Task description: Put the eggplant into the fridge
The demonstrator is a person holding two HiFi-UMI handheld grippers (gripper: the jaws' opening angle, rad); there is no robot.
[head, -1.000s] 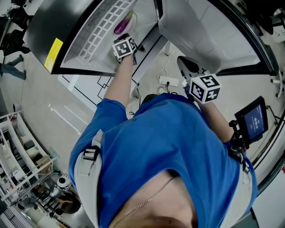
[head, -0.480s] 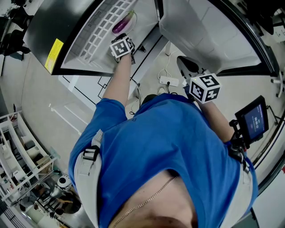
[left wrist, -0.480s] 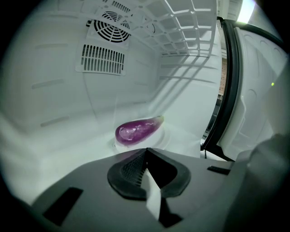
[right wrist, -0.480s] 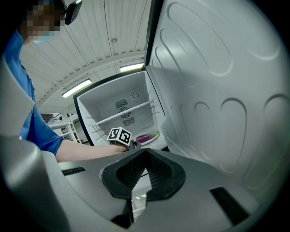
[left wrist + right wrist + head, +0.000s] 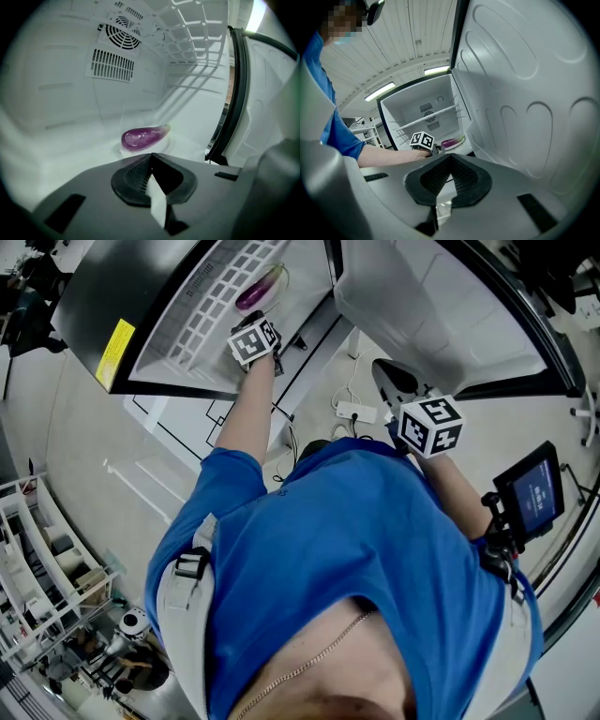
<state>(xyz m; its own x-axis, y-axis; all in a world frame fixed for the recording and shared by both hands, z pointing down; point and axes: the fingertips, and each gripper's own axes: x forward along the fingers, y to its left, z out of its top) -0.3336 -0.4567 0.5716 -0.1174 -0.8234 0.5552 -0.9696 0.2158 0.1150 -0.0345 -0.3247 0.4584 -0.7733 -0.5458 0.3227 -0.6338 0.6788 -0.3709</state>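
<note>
Fisheye frames, edges bent and vignetted black; fridge interior (image 5: 70, 117) bright yet hazy, wire-shelf shadows (image 5: 197, 79) and a glare strip (image 5: 256, 14) toward 1 o'clock; ceiling tube lights (image 5: 379, 91) at 10 o'clock; nearest foreground soft.

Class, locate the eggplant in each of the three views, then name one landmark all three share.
Head view: eggplant near the top edge, left of centre.
Left gripper view: centre, just above the jaws.
Right gripper view: small, at centre.
Shared landmark: the white wire shelf.
</note>
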